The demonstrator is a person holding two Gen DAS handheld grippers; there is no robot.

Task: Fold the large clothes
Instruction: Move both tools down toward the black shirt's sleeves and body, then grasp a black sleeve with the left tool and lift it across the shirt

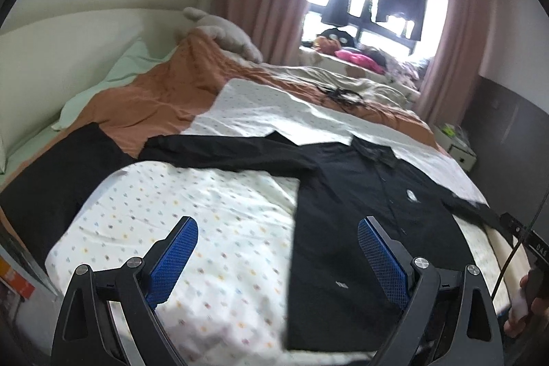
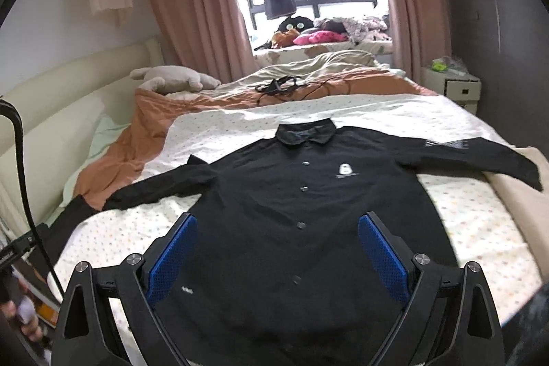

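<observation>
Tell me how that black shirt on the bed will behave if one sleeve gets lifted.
The shirt looks like thin woven cloth lying flat, so it will probably be floppy and drape. Its spread sleeve would likely trail and drag the body. It seems light, and may slide on the sheet.

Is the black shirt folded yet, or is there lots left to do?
Done: the black shirt lies spread flat on the bed, buttons up, both sleeves stretched out sideways. In hand: nothing; the left gripper and right gripper are open above it. Left: every fold, sleeves and body alike.
</observation>
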